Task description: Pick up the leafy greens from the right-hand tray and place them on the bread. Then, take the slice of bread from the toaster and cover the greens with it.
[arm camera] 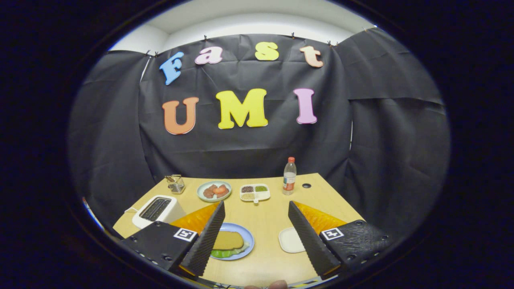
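Two black ribbed fingers of the gripper stand spread wide apart with nothing between them, their tips raised above the wooden table and aimed toward its far side; the tool is released and holds nothing. At the base of each finger sits a black block bearing a small square marker, with an orange wedge behind it. A fingertip of the person's hand shows at the near table edge, below the gap between the fingers. Just inside the left finger, partly hidden by it, a blue plate carries the slice of bread lying flat on top of the leafy greens, whose green edge pokes out from under the bread on the near side. Just inside the right finger lies a small white tray, partly covered by that finger. Beyond the left finger stands the white toaster, and past it a small wire basket. Farther ahead, between the fingers, sit a pale plate of reddish food, a white divided dish with small portions, and an upright plastic bottle with a red cap.
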A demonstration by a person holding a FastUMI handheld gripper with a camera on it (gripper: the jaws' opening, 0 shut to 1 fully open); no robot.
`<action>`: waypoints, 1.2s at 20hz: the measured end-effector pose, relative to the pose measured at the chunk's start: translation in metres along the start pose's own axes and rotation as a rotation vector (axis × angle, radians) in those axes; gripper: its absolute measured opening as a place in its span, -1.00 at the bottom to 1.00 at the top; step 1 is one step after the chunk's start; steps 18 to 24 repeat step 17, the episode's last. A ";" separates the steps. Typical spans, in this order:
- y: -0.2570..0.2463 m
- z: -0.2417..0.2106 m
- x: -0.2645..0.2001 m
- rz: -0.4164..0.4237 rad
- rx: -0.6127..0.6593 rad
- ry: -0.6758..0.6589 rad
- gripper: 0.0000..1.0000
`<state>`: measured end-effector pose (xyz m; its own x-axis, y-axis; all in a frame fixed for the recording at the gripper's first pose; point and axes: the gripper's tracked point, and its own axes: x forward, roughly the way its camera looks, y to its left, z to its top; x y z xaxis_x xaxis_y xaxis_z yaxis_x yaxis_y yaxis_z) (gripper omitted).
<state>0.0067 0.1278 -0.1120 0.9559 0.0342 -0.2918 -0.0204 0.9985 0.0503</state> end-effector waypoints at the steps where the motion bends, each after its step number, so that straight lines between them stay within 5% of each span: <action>1: 0.001 0.002 -0.004 -0.006 -0.009 -0.009 0.92; 24: 0.037 0.004 -0.021 0.015 -0.001 -0.016 0.92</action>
